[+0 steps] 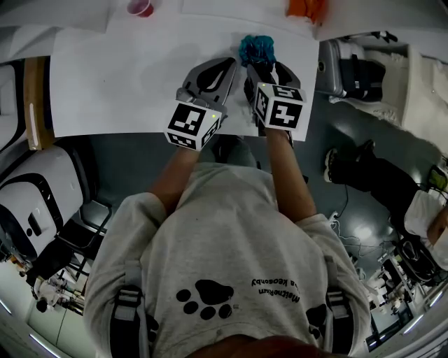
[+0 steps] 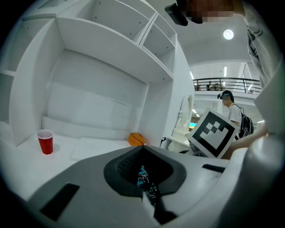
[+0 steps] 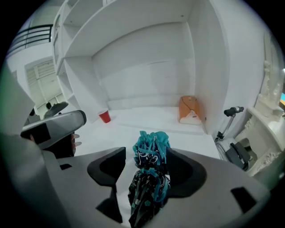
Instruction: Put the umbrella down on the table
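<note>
A folded teal-and-black patterned umbrella points away from me over the near edge of the white table. My right gripper is shut on its bundled canopy, and the teal top sticks out beyond the jaws. My left gripper hangs close beside it on the left. Its jaws are together, with a sliver of the same teal fabric pinched in the seam. The umbrella's handle end is hidden under the grippers.
A red cup stands at the table's far left. An orange object lies at the far right by a white shelf wall. Equipment and chairs crowd the floor on both sides.
</note>
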